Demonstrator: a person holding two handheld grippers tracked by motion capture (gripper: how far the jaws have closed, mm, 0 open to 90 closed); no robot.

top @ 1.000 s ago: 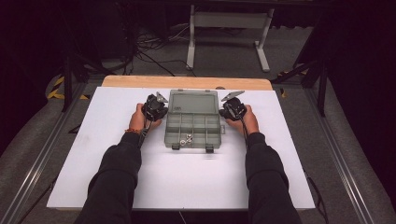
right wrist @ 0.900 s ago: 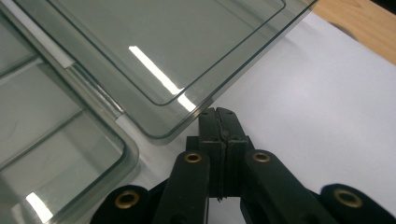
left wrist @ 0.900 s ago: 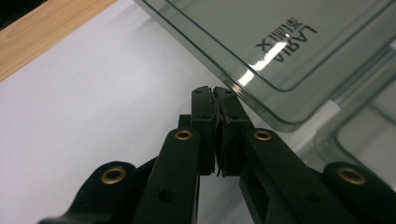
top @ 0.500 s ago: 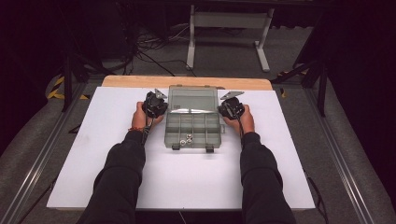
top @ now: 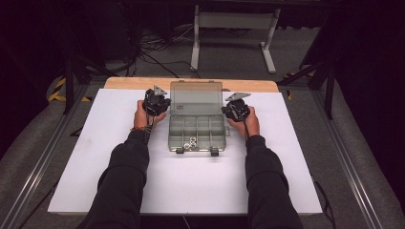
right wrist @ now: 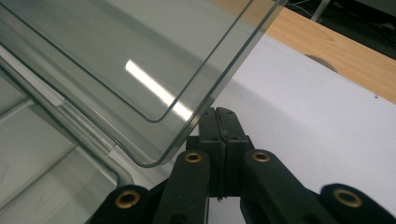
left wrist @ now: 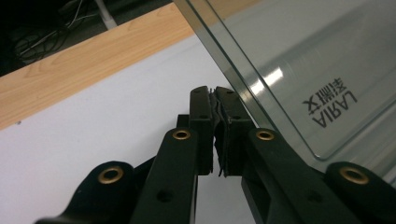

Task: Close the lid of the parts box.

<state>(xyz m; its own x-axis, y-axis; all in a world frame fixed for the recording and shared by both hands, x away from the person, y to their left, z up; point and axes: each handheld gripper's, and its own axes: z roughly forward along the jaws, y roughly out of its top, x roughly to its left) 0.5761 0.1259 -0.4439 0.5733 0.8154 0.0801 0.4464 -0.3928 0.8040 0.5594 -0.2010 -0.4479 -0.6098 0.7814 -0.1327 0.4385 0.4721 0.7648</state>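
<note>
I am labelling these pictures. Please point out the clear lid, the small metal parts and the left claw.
clear lid (top: pixel 196 98), high view, middle of the raised panel.
small metal parts (top: pixel 190 142), high view, the cluster in a front compartment.
left claw (left wrist: pixel 216 95), left gripper view, between the closed tips.

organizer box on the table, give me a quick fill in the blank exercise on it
1. The clear organizer box has its lid ____.
2. Small metal parts lie in a compartment of the ____ row.
3. The box rests on a ____ board.
4. The left gripper and right gripper both have jaws ____.

Missing words: open; front; white; shut
</note>
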